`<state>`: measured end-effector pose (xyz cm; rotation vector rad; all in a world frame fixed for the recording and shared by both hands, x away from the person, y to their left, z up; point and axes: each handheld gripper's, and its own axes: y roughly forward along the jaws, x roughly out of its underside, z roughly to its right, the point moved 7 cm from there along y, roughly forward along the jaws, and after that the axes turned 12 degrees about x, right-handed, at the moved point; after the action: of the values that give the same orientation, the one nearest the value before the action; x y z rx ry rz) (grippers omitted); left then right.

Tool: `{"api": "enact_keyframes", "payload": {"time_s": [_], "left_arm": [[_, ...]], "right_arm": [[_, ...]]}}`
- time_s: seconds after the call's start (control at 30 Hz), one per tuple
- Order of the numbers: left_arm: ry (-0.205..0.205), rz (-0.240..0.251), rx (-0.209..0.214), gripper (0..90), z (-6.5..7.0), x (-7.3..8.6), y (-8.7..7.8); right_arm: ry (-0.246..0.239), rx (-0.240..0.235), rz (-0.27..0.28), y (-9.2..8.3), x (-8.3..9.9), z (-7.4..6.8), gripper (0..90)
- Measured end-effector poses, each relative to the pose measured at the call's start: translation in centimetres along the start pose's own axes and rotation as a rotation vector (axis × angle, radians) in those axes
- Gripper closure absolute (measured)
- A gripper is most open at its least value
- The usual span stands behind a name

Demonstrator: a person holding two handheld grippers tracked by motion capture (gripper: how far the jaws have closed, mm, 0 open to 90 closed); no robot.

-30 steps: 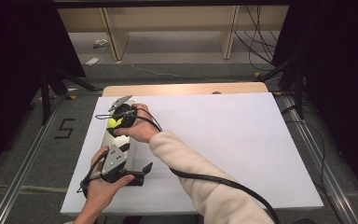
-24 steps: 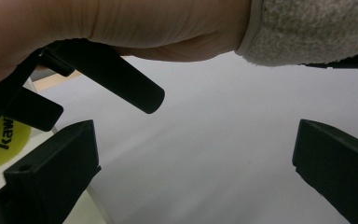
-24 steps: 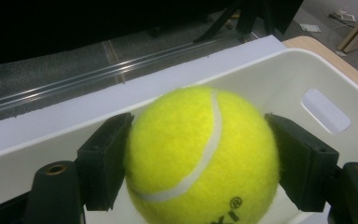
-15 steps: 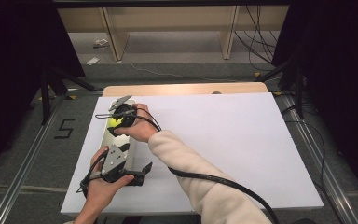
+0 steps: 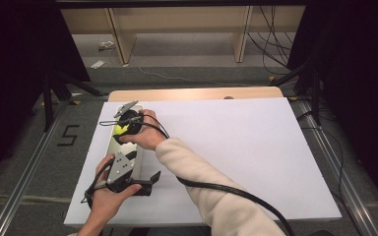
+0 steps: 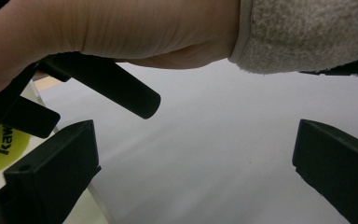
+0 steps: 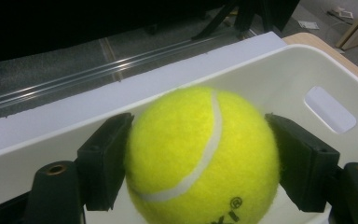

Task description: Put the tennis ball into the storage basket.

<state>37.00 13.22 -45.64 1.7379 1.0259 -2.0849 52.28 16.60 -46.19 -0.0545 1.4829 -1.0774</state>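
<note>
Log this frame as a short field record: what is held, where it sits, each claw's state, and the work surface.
held object: yellow felt tennis ball
holder: right claw, pads pressed on both sides of the ball
location: ball over the inside of the white plastic bin, near the table's left edge
left claw: jaws wide apart, nothing between them, at the bin's near end
surface: white table top
</note>
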Motion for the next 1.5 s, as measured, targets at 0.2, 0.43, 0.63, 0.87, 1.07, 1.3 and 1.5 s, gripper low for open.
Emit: {"api": "enact_keyframes", "payload": {"time_s": [0.2,0.43,0.63,0.87,1.07,1.3,1.5], "left_arm": [[-0.002,0.000,-0.001,0.0,0.0,0.0,0.0],[-0.003,0.000,-0.001,0.0,0.0,0.0,0.0],[-0.002,0.000,-0.002,0.0,0.0,0.0,0.0],[-0.004,0.001,-0.002,0.0,0.0,0.0,0.0],[-0.004,0.002,-0.002,0.0,0.0,0.0,0.0],[-0.003,0.000,-0.003,0.0,-0.1,0.0,0.0],[-0.005,0.000,-0.004,0.0,-0.1,0.0,0.0]], "right_arm": [[-0.008,0.005,0.006,0.2,0.0,0.0,26.8],[-0.004,0.012,0.003,0.1,0.0,0.1,26.5],[-0.003,0.022,0.035,0.0,-0.3,0.2,21.6],[-0.012,0.010,0.060,-1.0,-1.3,0.1,16.1],[-0.010,0.013,0.082,-2.2,-1.4,0.8,16.0],[0.010,0.014,0.094,-3.8,-0.8,2.1,16.3],[0.022,0.019,0.103,-5.1,-0.1,3.2,16.8]]}}
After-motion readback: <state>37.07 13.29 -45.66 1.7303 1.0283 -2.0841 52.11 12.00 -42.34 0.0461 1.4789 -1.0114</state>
